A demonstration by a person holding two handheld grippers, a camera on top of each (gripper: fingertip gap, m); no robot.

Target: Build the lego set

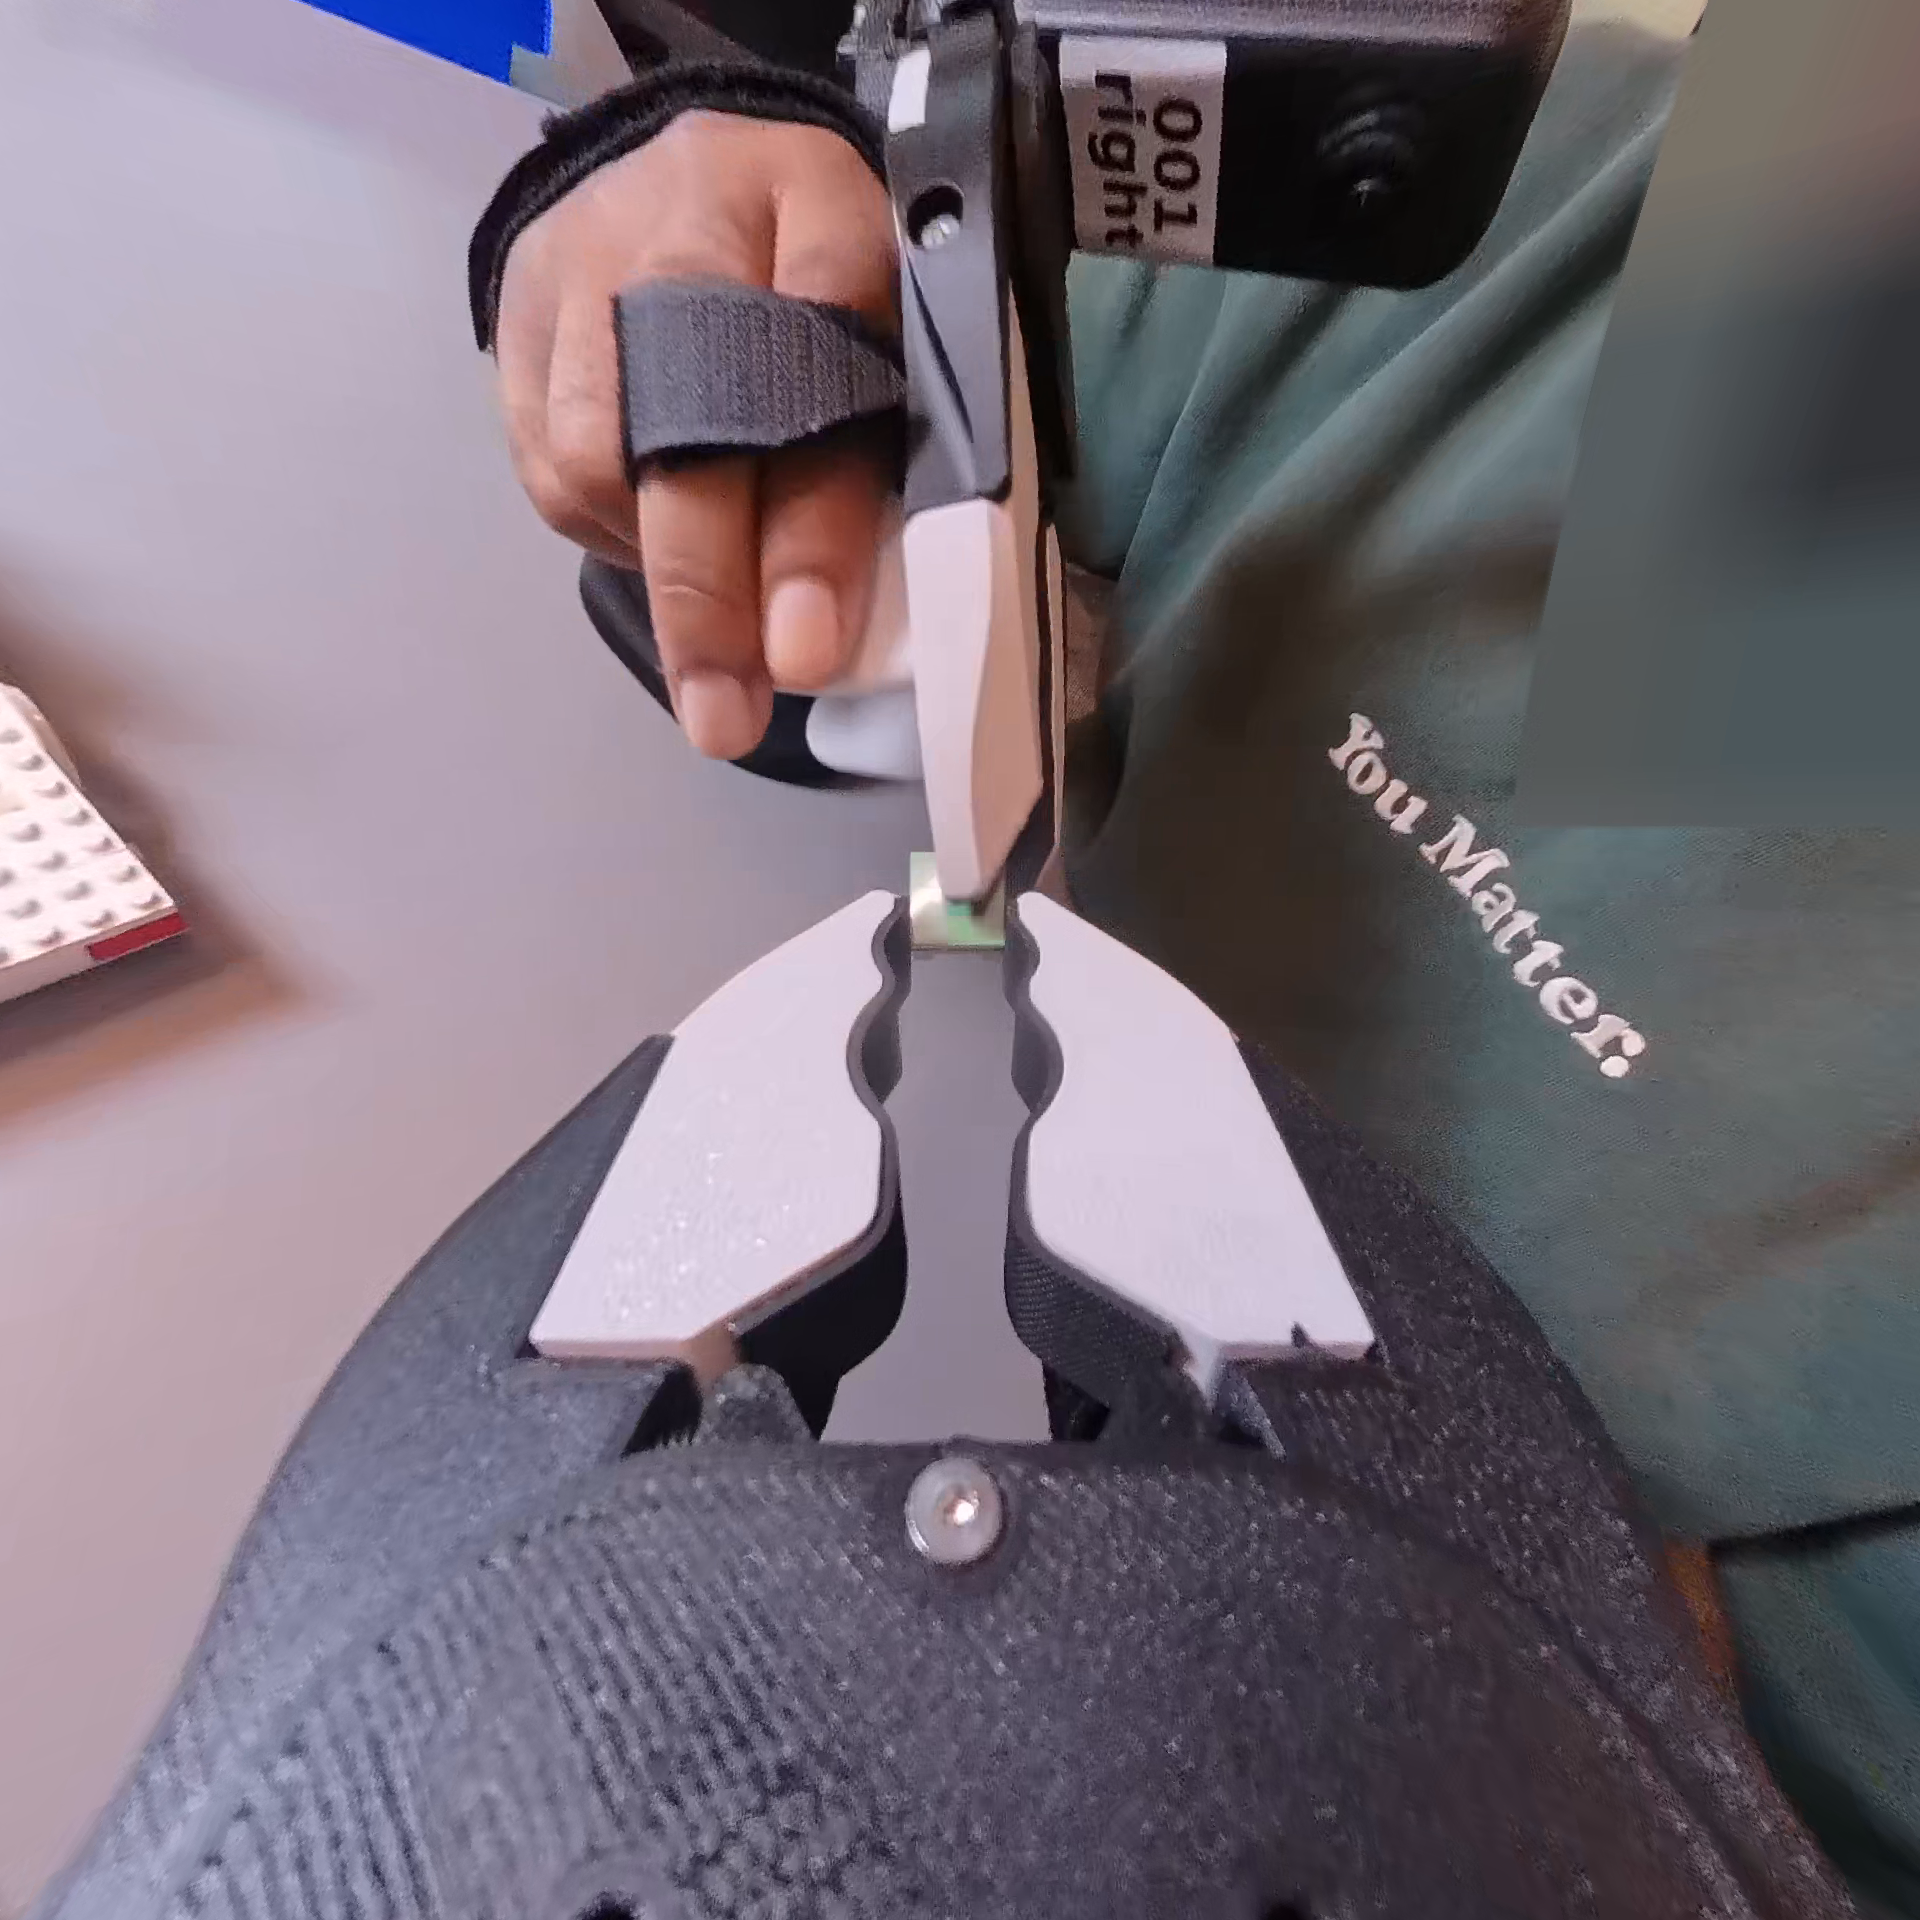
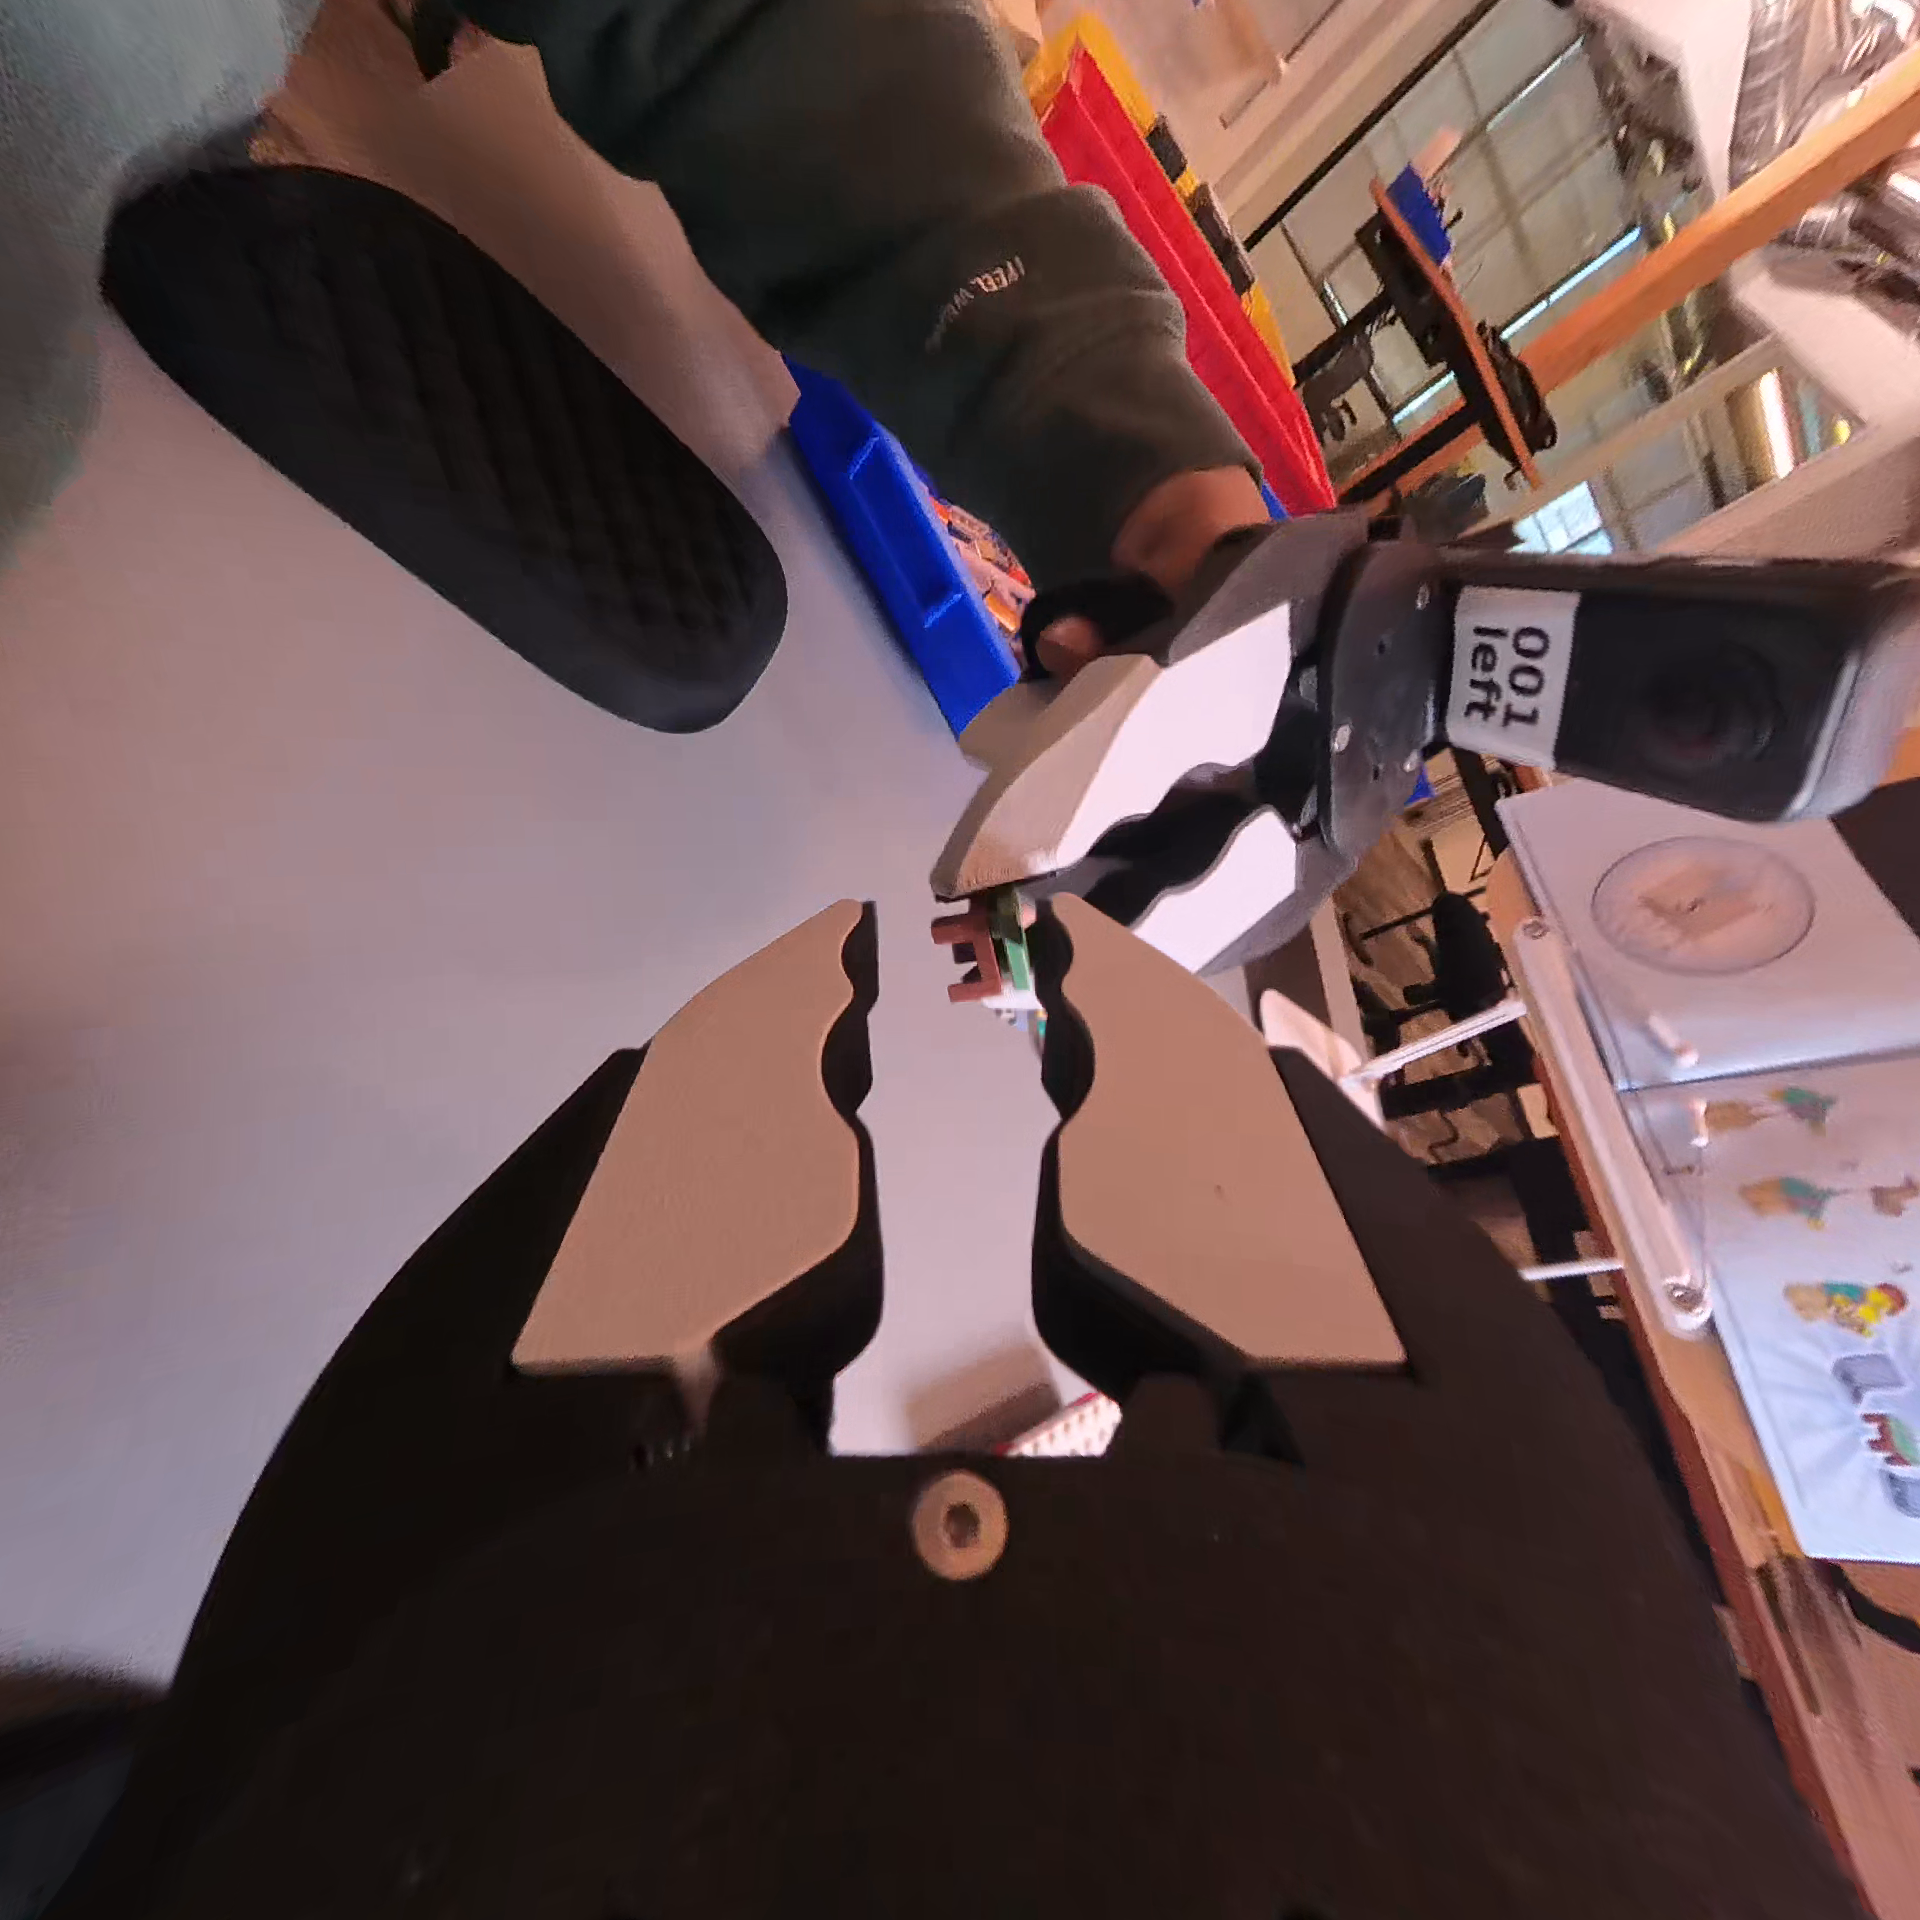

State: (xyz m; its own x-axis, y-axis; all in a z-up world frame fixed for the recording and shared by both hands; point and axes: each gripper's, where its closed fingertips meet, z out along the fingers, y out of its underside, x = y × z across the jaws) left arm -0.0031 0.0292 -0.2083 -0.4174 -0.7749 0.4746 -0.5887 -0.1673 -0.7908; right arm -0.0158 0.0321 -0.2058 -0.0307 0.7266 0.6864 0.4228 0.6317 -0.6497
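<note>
- My left gripper is closed on a small lego assembly, pinching it at the very fingertips above the grey table.
- From the right wrist view, that lego assembly shows a brown piece, a green plate and some white, held in the air between the two tools.
- My right gripper has its jaws parted, with a clear gap on the left side; its right fingertip sits just beside the green plate.
- In the left wrist view, my right gripper comes down from above, edge on, its tip touching the top of the piece.
- My right hand is strapped to its handle.
- A white studded baseplate lies on the table at the left.
- A blue bin of parts sits near the table's far edge.
- A black pad rests on the table.
</note>
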